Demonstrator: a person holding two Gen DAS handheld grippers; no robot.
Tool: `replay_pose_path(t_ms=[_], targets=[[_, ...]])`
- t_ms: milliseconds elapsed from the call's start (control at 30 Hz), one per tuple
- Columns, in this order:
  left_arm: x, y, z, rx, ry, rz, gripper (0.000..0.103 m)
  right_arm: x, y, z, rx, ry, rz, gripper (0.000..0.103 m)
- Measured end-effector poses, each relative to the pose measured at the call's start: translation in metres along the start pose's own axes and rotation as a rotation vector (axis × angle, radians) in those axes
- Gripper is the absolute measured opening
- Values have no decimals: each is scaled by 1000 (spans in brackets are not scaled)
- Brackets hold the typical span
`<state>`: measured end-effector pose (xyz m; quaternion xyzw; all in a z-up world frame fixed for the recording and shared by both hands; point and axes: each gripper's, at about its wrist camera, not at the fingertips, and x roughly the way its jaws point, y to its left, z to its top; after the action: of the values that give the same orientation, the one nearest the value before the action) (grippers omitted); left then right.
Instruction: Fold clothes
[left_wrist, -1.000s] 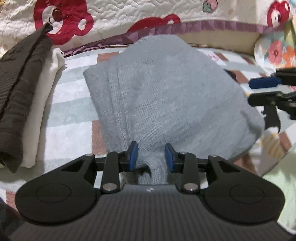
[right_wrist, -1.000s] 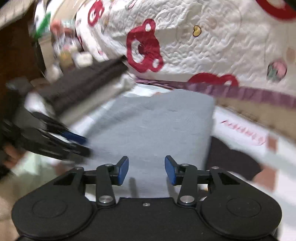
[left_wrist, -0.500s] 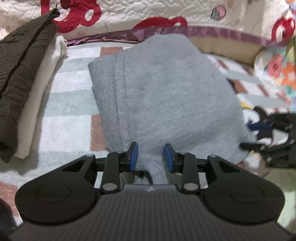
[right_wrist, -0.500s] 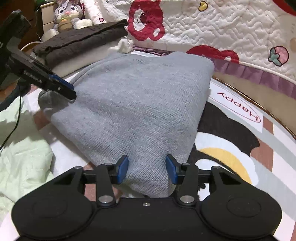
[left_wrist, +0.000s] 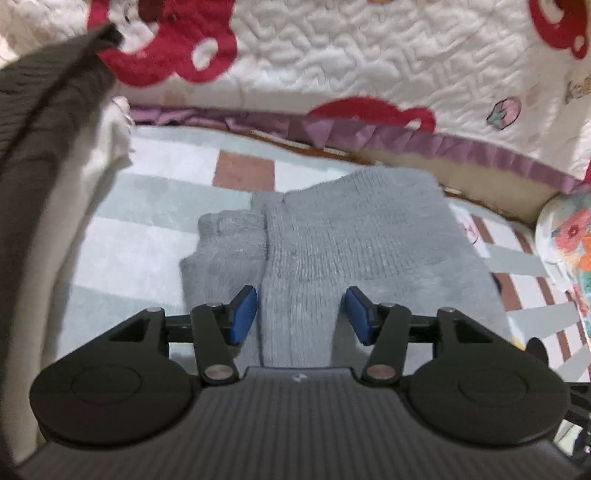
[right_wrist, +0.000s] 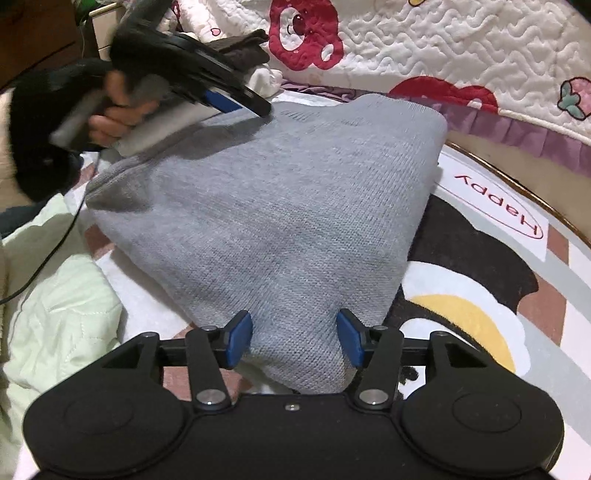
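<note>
A folded grey knit sweater lies on the patterned bed cover; it also fills the middle of the right wrist view. My left gripper is open over the sweater's near left part, its blue pads apart with knit between them. In the right wrist view the left gripper hovers above the sweater's far edge. My right gripper is open, its jaws on either side of the sweater's near corner.
A stack of folded clothes, dark brown over cream, sits at the left. A white quilt with red bears rises behind. A pale green quilt lies at the left of the right wrist view.
My left gripper has opened wider and moved forward over the sweater toward the quilt. The right gripper has stayed at the sweater's near corner, open.
</note>
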<state>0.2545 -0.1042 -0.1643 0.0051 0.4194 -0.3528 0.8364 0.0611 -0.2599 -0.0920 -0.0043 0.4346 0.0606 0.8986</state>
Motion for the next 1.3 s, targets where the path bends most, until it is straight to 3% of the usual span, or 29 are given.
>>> replay_pose_path(t_ms=[33,67,167,233,300,367,433,533,633,733,833,900,933,1033,1133,1300], targets=[[2,-7,-1,46,-7,9,17,0,0,0,-4,2,2,59],[3,-14,-1,91,-13,18,10,-1,0,-1,-8,3,2,59],[-15,-37,-5,206,-109,93,8,-4,-1,2,-8,-1,9,59],[-42,-41,-7,213,-203,130,8,-10,-5,5,21,-21,28,59],[-61,-34,-10,170,-236,146,8,-19,-14,9,77,-58,58,58],[-64,-23,-17,128,-222,155,8,-28,-24,16,141,-104,83,58],[-47,-14,-31,148,-170,227,9,-29,-30,26,178,-134,104,58],[-25,-2,-42,111,-101,252,8,-16,-29,46,130,-140,49,58],[-23,-1,-37,103,-100,251,9,6,-31,65,99,-140,-9,58],[-27,2,-33,36,-95,229,17,41,-43,73,138,-75,-30,62],[-53,10,-29,-90,-89,148,33,51,-45,71,144,-62,-36,66],[-72,12,-32,-143,-109,92,62,46,-46,71,157,-51,-34,66],[-76,14,-35,-164,-106,70,66,43,-48,70,164,-50,-22,66],[-71,24,-52,-228,-25,18,67,34,-60,69,209,-53,25,65],[-54,32,-66,-257,75,19,68,33,-83,66,353,-58,80,65],[-41,49,-71,-329,103,-134,67,41,-117,54,595,-31,172,69]])
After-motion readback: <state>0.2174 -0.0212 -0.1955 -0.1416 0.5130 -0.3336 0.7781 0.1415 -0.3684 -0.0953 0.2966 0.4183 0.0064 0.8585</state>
